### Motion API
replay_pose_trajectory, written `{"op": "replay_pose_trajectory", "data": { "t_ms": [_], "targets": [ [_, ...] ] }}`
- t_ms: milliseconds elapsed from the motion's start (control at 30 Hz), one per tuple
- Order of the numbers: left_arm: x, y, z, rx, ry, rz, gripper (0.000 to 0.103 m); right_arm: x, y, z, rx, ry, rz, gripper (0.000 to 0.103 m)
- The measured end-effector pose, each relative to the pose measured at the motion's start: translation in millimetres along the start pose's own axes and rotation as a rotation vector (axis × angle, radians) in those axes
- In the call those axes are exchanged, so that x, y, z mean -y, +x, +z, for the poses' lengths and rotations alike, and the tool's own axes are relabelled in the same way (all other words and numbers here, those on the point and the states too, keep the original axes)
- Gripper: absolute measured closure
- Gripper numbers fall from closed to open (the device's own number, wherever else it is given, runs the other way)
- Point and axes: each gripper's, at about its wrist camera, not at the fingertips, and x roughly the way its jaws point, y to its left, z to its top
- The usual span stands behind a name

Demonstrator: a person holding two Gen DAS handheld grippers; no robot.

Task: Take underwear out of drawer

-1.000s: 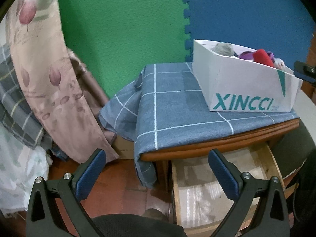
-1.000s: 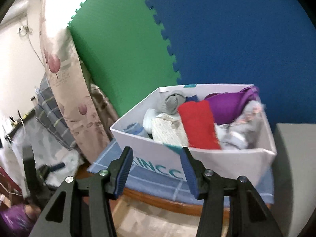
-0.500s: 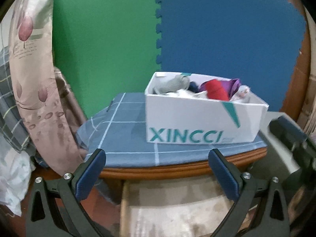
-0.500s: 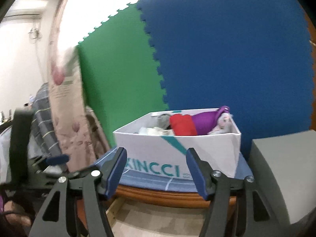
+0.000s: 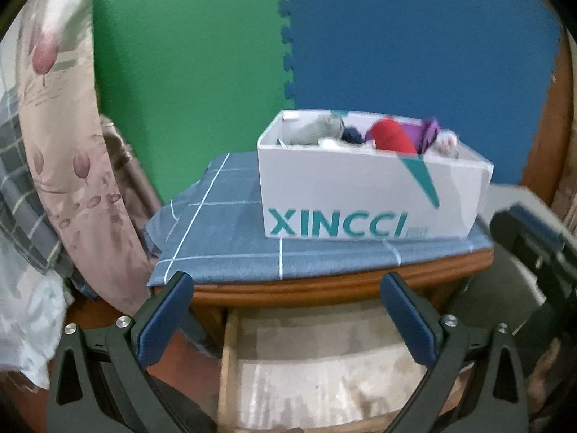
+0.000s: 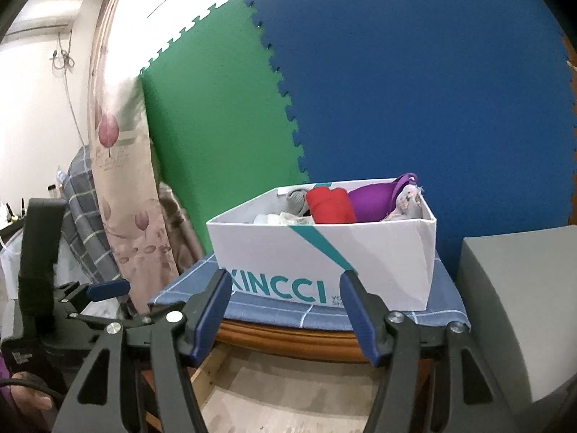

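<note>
Gripper [image 5: 286, 312] over drawer [image 5: 317, 371] (lined, bare)

Even indoor light, glare upper left, fisheye-bent dark edges, slight motion blur

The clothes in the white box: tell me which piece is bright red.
The red roll in the middle, between the grey piece on its left and the purple one on its right.

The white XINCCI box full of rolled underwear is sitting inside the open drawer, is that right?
Not quite. The white XINCCI box full of rolled underwear sits on the blue checked cloth atop the cabinet, above the open drawer. The left wrist view shows it.
</note>
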Motion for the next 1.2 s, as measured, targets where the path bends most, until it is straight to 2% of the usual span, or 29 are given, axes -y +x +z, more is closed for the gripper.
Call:
{"op": "replay_pose_trajectory", "data": {
  "t_ms": [167,267,500,567,867,1200],
  "targets": [
    [2.1,8.1,-13.6,-0.019,0.058,0.004,0.000,-3.4,6.6,-4.3,-0.032,-0.019,0.008,0.039],
    [-1.3,15.1,-20.5,-0.046,0.053,-0.009,0.000,-4.4,13.0,-8.9,-0.063,-0.027,0.002,0.039],
    [-6.8,36.3,-37.5,-0.146,0.030,-0.042,0.000,0.9,26.2,-32.1,-0.198,0.112,-0.002,0.039],
    [-5.4,39.6,-41.3,-0.166,0.031,-0.059,0.000,-3.3,29.6,-41.1,-0.236,0.099,-0.019,0.039],
    [5.7,39.3,-46.3,-0.161,0.065,-0.080,0.000,-1.4,31.4,-46.2,-0.208,0.059,-0.070,0.039],
    [10.6,37.5,-47.0,-0.136,0.079,-0.062,0.000,6.4,30.8,-44.4,-0.195,0.056,-0.102,0.039]
  ]
}}
